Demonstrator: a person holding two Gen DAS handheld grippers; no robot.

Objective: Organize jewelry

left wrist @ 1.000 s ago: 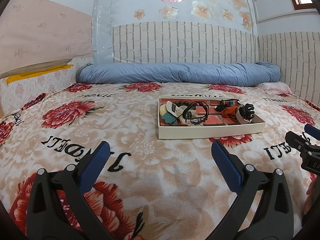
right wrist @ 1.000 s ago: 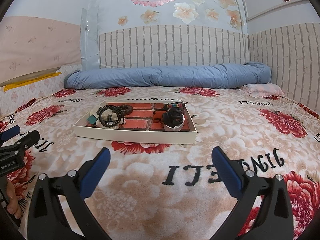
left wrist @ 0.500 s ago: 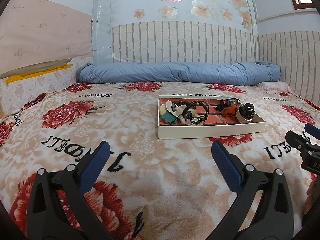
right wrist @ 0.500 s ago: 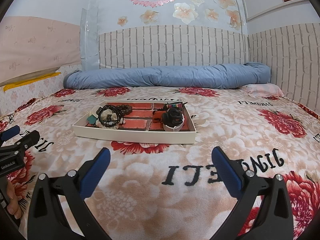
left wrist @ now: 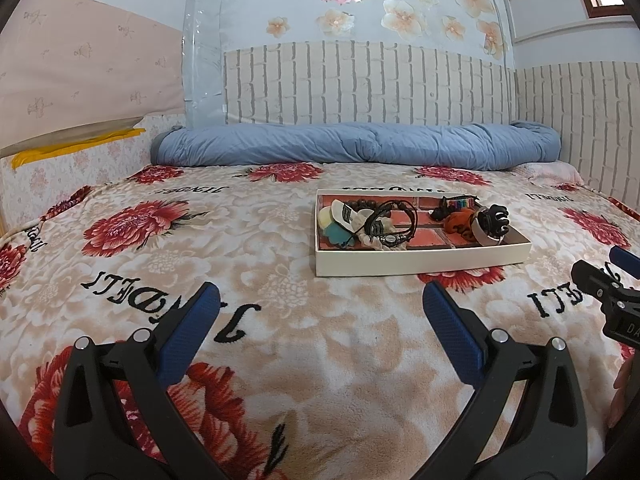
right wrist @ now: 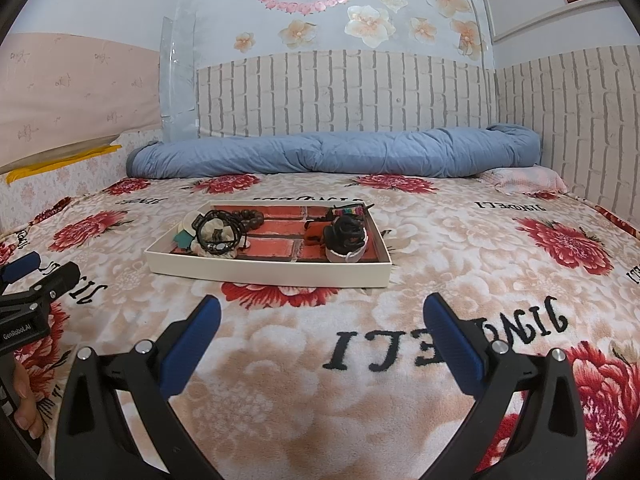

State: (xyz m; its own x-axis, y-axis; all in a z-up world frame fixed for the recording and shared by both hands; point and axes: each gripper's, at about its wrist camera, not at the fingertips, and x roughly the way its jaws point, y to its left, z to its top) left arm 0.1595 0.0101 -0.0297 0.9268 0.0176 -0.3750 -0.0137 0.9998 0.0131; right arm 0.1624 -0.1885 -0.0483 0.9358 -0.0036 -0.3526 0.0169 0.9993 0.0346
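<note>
Looked low across the bed [left wrist: 280,360] toward the brick-patterned headboard wall [left wrist: 360,84], both views mounted just behind their tools. Sat side by side, left view seeing the tray [left wrist: 420,262] right of centre, right view left of centre. Shared tray [right wrist: 272,272], blue bolster [right wrist: 332,152] and each other's tool at the edge.

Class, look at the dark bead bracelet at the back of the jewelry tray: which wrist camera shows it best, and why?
The right wrist view: the dark bead bracelet lies clear on the tray floor, single beads visible. In the left wrist view the bead bracelet is only a short row peeking out behind the white items, mostly hidden.
</note>
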